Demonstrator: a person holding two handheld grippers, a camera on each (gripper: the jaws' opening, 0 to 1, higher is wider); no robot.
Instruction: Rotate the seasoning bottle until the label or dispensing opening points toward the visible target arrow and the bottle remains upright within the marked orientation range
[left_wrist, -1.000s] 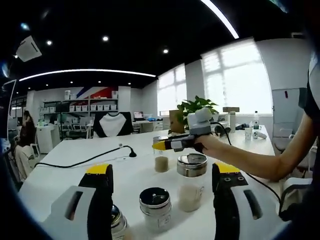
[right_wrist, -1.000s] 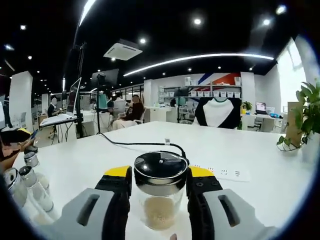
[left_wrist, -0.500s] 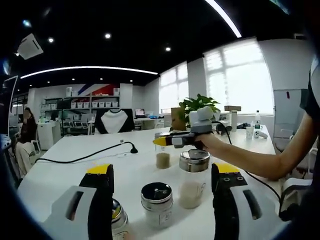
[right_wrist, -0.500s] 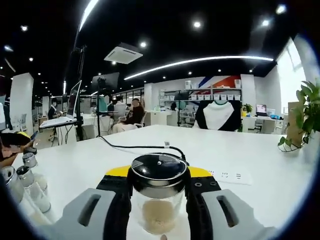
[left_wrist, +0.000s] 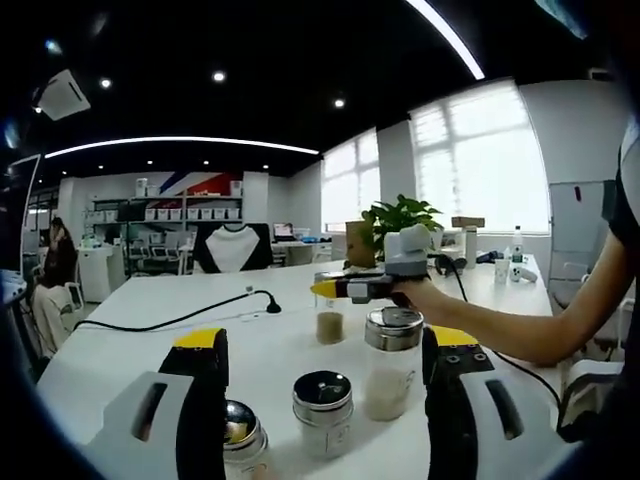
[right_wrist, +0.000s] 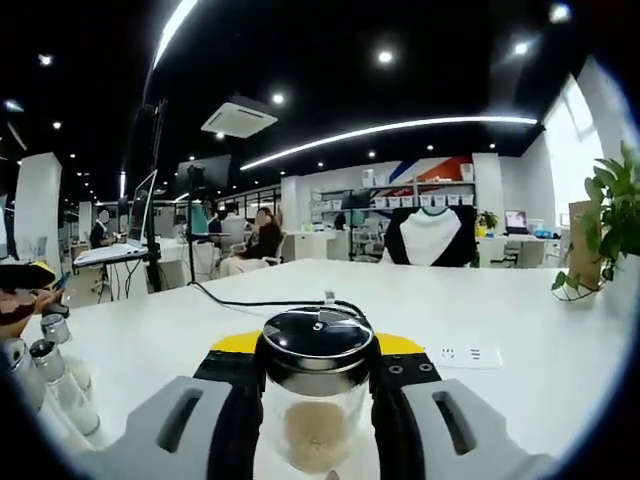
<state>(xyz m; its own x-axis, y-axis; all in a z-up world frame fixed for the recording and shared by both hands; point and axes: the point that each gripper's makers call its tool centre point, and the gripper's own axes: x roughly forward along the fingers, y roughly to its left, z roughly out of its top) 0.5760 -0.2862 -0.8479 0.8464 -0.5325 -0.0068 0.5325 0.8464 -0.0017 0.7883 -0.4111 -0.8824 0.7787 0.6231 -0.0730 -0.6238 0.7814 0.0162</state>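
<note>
The seasoning bottle (right_wrist: 316, 432) is a clear glass jar with a dark round lid and tan powder in its bottom. It stands upright, and my right gripper (right_wrist: 318, 350) is shut on it just under the lid. From the left gripper view the same bottle (left_wrist: 329, 325) stands past the middle of the white table (left_wrist: 150, 345), with the right gripper (left_wrist: 326, 290) reaching in from the right on a person's arm (left_wrist: 500, 325). My left gripper (left_wrist: 327, 345) is open near the table's front, with nothing between its fingers. I see no arrow mark.
A taller jar (left_wrist: 391, 352) and two small lidded bottles (left_wrist: 322, 411) (left_wrist: 238, 440) stand just beyond the left jaws. Several small bottles (right_wrist: 50, 375) sit at the table's left. A black cable (right_wrist: 270, 300) and a power strip (right_wrist: 450, 352) lie behind. A plant (left_wrist: 400, 215) stands further back.
My right gripper's jaws have drawn in onto the bottle's lid since a second ago. Both views have shifted slightly with the hands. The left gripper stays open.
</note>
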